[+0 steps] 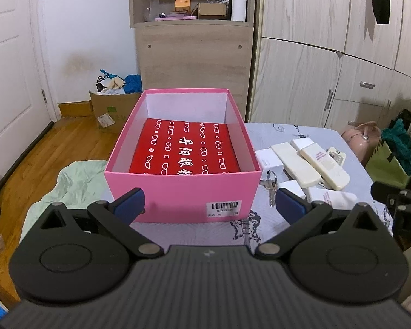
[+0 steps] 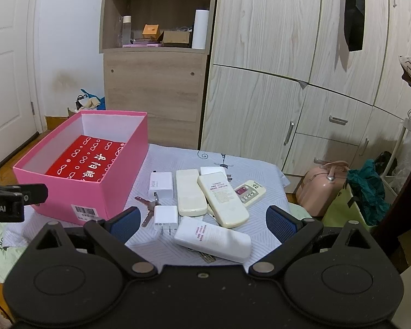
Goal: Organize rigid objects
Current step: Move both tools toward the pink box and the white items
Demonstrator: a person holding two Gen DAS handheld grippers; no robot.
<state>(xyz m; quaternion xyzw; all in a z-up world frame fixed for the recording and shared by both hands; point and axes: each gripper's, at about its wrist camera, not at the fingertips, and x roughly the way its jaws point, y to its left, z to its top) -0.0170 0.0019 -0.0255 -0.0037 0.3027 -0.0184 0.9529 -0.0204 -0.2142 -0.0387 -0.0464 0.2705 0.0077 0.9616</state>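
A pink cardboard box (image 1: 178, 192) (image 2: 112, 189) stands open on the cloth-covered table, and a red patterned case (image 1: 186, 148) (image 2: 87, 160) lies flat inside it. To its right sits a pile: several white and cream remote controls (image 2: 222, 198) (image 1: 324, 168), two white plug chargers (image 2: 161, 184) (image 2: 165, 218) and keys (image 2: 148, 209) (image 1: 271, 185). My left gripper (image 1: 209, 205) is open and empty, just before the box's near wall. My right gripper (image 2: 204, 223) is open, with a white remote (image 2: 213, 238) lying on the table between its fingers.
A wooden shelf unit (image 2: 156, 54) and pale wardrobe doors (image 2: 287, 68) stand behind the table. A green cloth (image 1: 76, 181) hangs off the table's left side. A cardboard carton (image 1: 109, 107) sits on the wood floor; a pink bag (image 2: 323, 186) and green bag (image 1: 386, 164) at right.
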